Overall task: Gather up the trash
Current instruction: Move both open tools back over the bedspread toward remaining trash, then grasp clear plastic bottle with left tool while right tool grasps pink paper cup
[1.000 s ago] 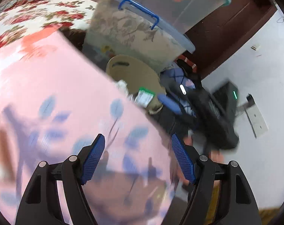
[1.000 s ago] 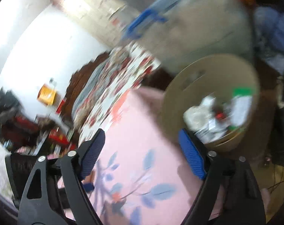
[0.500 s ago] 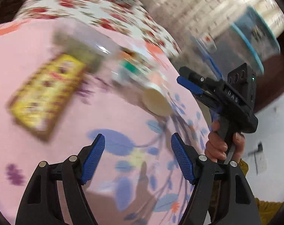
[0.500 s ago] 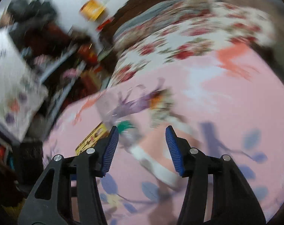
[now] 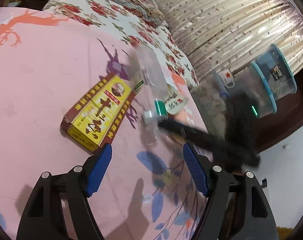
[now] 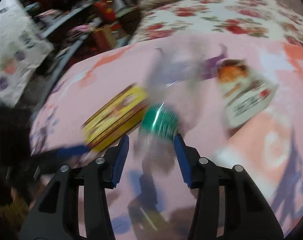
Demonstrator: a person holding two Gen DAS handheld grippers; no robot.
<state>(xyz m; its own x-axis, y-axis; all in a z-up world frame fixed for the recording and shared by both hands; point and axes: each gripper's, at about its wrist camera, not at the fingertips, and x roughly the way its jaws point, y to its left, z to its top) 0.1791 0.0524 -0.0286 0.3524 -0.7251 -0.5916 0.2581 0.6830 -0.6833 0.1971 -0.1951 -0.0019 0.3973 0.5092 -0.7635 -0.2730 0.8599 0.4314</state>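
Since a second ago both views have been swung off the bin of rubbish and round onto the pink sheet (image 5: 41, 84), and the right gripper's (image 6: 151, 140) jaws have just been closing, with the bottle's capped end drawn up between their tips. The clear plastic bottle (image 5: 151, 80) is seen lying on the sheet, its green cap (image 6: 160, 120) nearest the right gripper. Whether the pads are pressed on it cannot be told through the blur; a gap seems to be left on either side. Just beside the bottle a yellow and brown box (image 5: 99, 116) is laid flat, and on the bottle's other side a crumpled white wrapper (image 6: 247, 98) with red print is found. The left gripper (image 5: 147, 156) is held with its jaws apart over bare sheet just in front of the box, nothing between them. Beyond the sheet a floral quilt (image 5: 115, 20) is spread, with clear lidded tubs (image 5: 275, 80) and a white mug (image 5: 227, 76) off to the side.
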